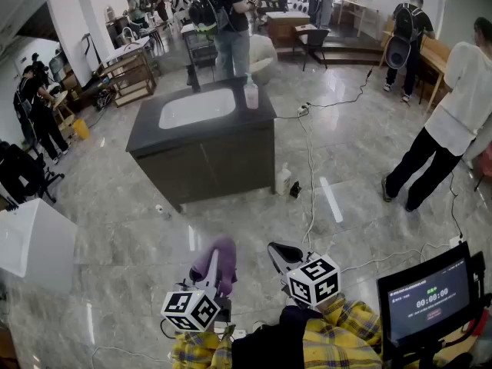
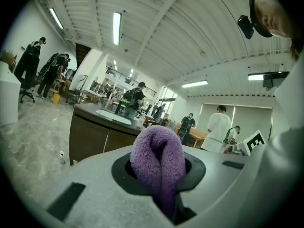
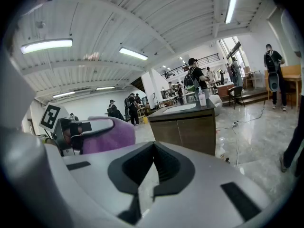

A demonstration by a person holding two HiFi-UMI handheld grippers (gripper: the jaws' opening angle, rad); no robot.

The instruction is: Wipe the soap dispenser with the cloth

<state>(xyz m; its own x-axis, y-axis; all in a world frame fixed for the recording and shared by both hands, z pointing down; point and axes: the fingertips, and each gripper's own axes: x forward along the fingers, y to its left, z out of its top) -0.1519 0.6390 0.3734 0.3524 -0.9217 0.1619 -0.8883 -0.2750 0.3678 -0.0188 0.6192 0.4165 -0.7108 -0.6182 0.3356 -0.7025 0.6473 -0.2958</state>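
**Though the wipe has not begun, the cloth is clamped and ready**

Since the person stands well back from the bench (image 1: 150, 137), nothing touches the soap dispenser (image 1: 250, 94). It stands upright on the dark top at the far right corner, just beside the white sink (image 1: 196, 108) and well apart from both tools. It is a pale bottle with a pump head, too small to tell more.

Left tool (image 2: 159, 172): jaws clamped on the purple cloth (image 2: 158, 151). The cloth is folded into a fat loop that bulges forward past the tips, with its tail pinched between the pads. This reads as deliberate: with a padded wad out front, fabric meets the bottle, not the hard jaws. The tool is held roughly level and points toward the bench, so the wad faces the target.

Right tool (image 3: 153, 172): jaws together, nothing between them. It is held low beside the left tool, near the person's body, aimed the same way. It is likely free so it can steady the dispenser, since a light pump bottle could slide or tip under a sideways push. It would need to open first.

Stage: judged as approach. The cloth grasp is done and the wipe has not started. The next move calls for closing on the bench. Cables (image 1: 310, 160) trail over the floor (image 1: 115, 229) to the right of it, so footing matters. One person (image 1: 228, 21) stands right behind the bench. Nobody is at its near side.
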